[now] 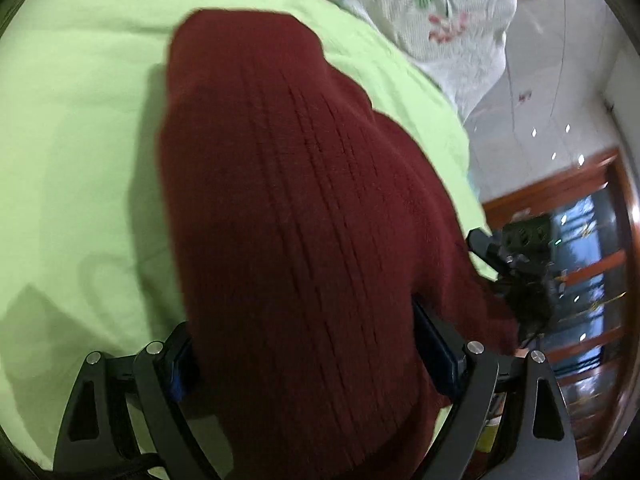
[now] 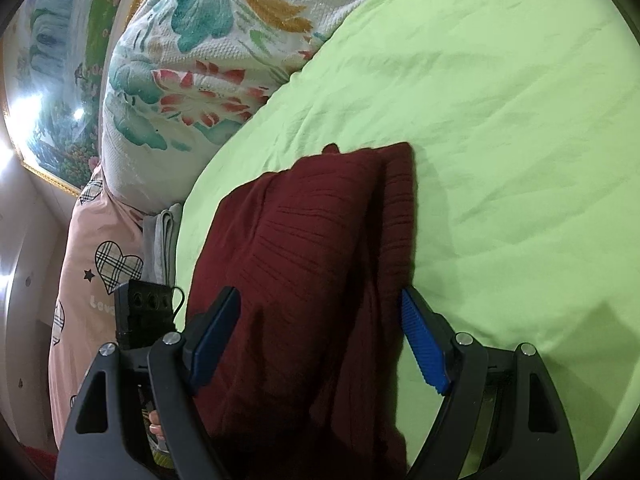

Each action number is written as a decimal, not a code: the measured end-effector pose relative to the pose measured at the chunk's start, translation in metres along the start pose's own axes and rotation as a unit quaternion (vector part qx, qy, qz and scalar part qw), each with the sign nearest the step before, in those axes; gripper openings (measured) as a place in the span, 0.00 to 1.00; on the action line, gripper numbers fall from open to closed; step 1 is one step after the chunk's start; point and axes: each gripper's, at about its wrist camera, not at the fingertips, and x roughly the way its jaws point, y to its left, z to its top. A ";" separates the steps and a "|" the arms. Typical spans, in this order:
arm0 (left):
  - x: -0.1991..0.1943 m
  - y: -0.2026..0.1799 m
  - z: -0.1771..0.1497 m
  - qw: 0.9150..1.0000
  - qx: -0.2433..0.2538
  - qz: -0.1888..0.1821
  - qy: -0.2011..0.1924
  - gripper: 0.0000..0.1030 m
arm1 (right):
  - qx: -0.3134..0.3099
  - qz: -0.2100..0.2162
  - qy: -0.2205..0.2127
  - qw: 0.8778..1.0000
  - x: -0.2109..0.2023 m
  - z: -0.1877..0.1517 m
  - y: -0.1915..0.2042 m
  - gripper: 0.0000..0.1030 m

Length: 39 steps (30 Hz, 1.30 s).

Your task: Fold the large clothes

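A lime-green bed sheet [image 2: 500, 120] carries a folded maroon knit sweater [image 2: 304, 264], a floral quilt [image 2: 192, 80] bunched beyond it. The left claw [image 1: 312, 364] and right claw [image 2: 320, 344] both stand spread, straddling the sweater's near edge without pinching it.

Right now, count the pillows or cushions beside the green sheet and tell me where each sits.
2. The floral pillow lies against the far edge of the green sheet; the pink heart-print pillow sits beside it, off the sheet's corner. Others may lie outside the views.
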 end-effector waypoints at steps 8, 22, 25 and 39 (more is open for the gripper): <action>-0.006 -0.017 -0.007 0.999 0.039 0.022 -0.020 0.65 | 0.003 0.001 0.029 1.000 0.017 -0.004 0.002 0.36; -0.121 -0.006 -0.063 0.993 0.049 0.063 -0.084 0.51 | -0.049 0.063 0.037 0.996 0.045 -0.054 0.101 0.25; -0.167 0.011 -0.082 0.989 0.049 0.096 -0.102 0.51 | -0.064 0.096 0.057 0.992 0.077 -0.071 0.131 0.25; -0.231 0.113 -0.137 0.980 -0.023 0.137 -0.140 0.66 | -0.098 0.078 0.115 0.986 0.176 -0.111 0.176 0.36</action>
